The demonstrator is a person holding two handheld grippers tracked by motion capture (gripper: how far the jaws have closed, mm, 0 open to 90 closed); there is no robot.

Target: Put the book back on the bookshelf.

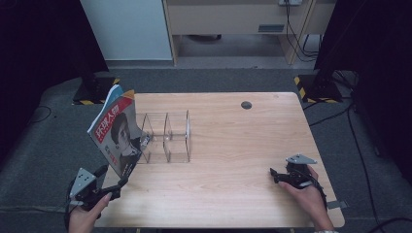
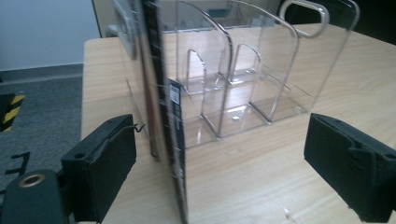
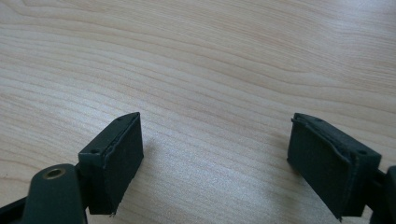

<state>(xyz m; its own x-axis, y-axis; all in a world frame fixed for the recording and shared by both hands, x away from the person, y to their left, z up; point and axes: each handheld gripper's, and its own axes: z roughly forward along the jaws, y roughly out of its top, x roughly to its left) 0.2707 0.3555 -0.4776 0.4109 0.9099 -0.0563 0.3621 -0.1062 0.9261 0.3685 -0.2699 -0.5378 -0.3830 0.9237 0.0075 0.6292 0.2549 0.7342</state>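
Magazine is standing on edge against the clear organizer, its spine running between your left gripper's wide-open, empty jaws, while your right gripper is idling open.

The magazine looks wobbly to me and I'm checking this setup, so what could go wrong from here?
The magazine stands tilted on its lower edge beside the clear acrylic organizer, and the left gripper has its jaws open on either side, so it may topple. In the left gripper view its spine sits off-centre between the jaws; closing could push rather than clamp it. The light-looking organizer might slide if the magazine presses against it.
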